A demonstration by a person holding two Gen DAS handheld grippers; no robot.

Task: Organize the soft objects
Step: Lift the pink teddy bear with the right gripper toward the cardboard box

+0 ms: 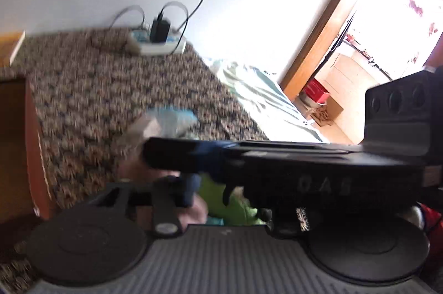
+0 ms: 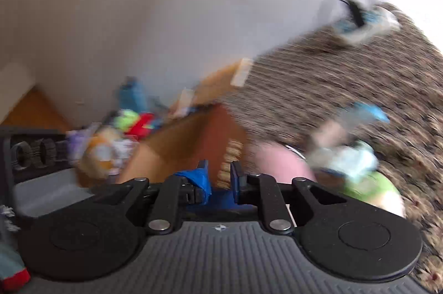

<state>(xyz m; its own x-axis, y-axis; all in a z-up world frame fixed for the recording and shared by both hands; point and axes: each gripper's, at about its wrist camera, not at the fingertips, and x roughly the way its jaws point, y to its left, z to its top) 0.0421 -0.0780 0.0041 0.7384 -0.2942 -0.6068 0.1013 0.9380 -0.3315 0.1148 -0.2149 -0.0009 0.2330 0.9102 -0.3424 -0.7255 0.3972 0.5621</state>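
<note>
Both views are blurred. In the left wrist view my left gripper shows only its left blue finger. The right gripper's black body crosses in front and hides the other finger. A green soft toy and something pink lie just behind the fingers; I cannot see whether they are gripped. In the right wrist view my right gripper has its blue-taped fingers close together, nothing visible between them. A pink and green soft toy and a light blue soft thing lie on the patterned bedspread to its right.
A cardboard box with several colourful soft toys stands left of the bed. A power strip with a charger and cables sits on the bedspread by the white wall. A striped sheet and an open doorway lie beyond.
</note>
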